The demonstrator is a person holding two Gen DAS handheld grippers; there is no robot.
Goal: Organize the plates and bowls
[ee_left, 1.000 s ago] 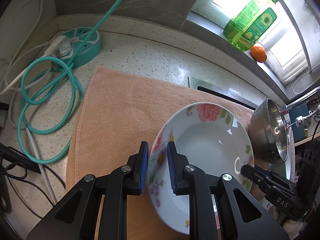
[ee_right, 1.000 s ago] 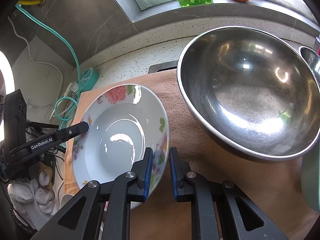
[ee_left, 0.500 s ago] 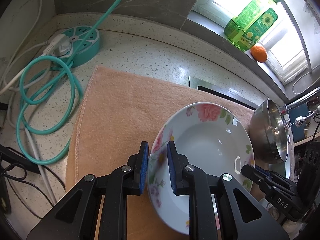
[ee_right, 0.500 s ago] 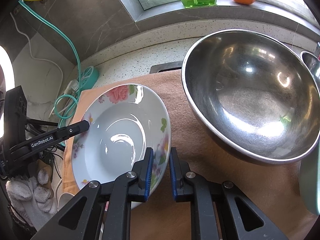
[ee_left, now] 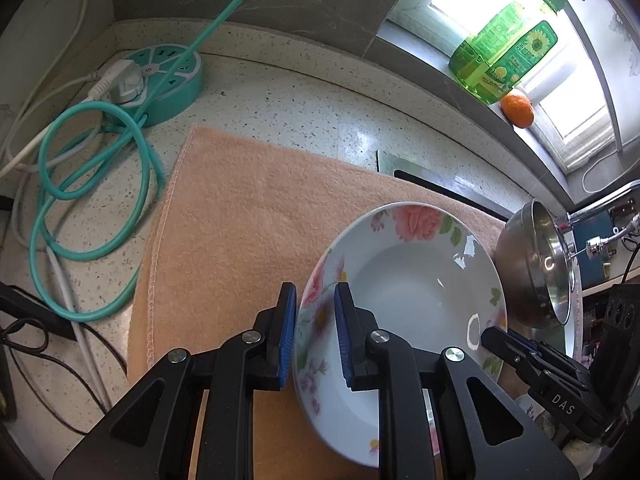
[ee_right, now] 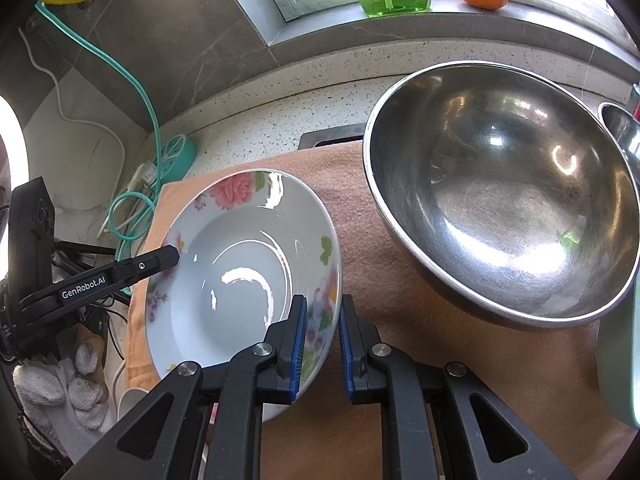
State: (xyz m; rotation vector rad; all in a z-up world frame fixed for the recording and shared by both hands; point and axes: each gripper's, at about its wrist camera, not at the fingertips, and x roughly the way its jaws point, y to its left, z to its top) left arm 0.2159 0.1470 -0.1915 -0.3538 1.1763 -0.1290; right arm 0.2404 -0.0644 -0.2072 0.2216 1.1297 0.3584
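While both jaws pinch its rim, floral plate tilts.

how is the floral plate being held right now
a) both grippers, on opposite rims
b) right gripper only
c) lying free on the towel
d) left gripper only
a: the left gripper and the right gripper each clamp an opposite rim of the floral plate.

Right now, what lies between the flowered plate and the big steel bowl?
Only a bare strip of the orange towel; the plate and the bowl stand apart on it. The right wrist view shows this best.
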